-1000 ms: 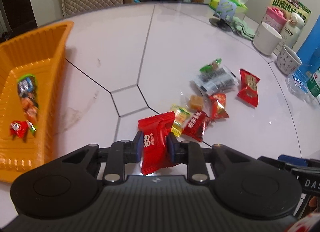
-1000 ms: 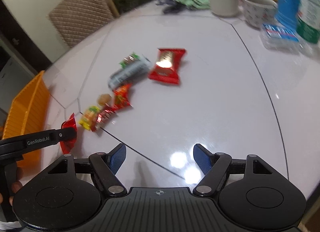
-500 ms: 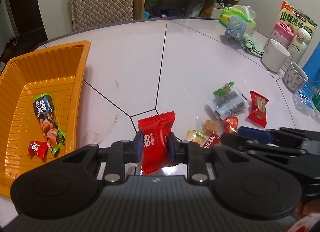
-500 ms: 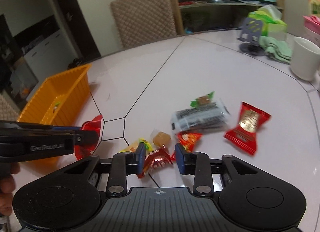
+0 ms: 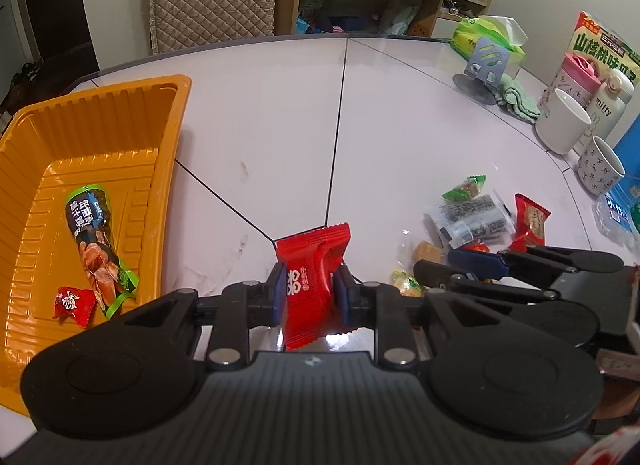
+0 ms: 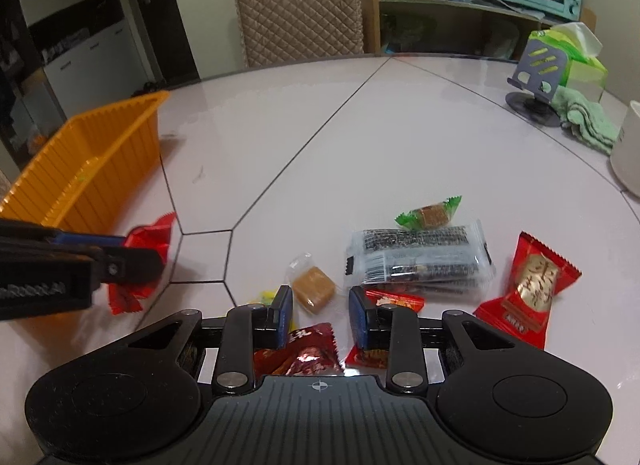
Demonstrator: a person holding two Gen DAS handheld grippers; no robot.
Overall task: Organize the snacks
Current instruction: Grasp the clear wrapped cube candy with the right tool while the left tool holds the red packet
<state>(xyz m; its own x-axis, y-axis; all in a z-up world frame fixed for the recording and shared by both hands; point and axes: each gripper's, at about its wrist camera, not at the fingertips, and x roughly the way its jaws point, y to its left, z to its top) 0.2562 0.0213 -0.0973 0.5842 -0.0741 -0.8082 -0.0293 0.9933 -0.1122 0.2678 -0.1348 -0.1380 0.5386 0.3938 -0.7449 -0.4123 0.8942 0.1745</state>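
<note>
We judged the sorting to be at an early stage: only two snacks lay in the orange tray (image 5: 168, 137) at the left of the left wrist view, a long green-and-black packet (image 5: 96, 241) and a small red sweet (image 5: 74, 301) just beside its lower end. The left gripper (image 5: 308, 293) was clamped on a bright red pillow packet (image 5: 310, 265), which stood upright between the pads above the table (image 5: 280, 105), to the right of the tray and not yet over it. It was glossy, puffed, crimped with saw-tooth ends and printed in white. In the right wrist view the right gripper (image 6: 320, 317) had its jaws drawn close about a dark red foil sweet (image 6: 300, 353) at bottom centre; we could not tell whether the pads actually pinched it. Left on the table, in the lower right of that view, were a caramel cube (image 6: 312, 285) in clear wrap, a green-wrapped sweet (image 6: 430, 213), a clear pack of dark bars (image 6: 416, 261), a red packet with a gold picture (image 6: 528, 285), a small red sweet (image 6: 394, 299) and a yellow one (image 6: 266, 297) partly hidden by the finger.
</note>
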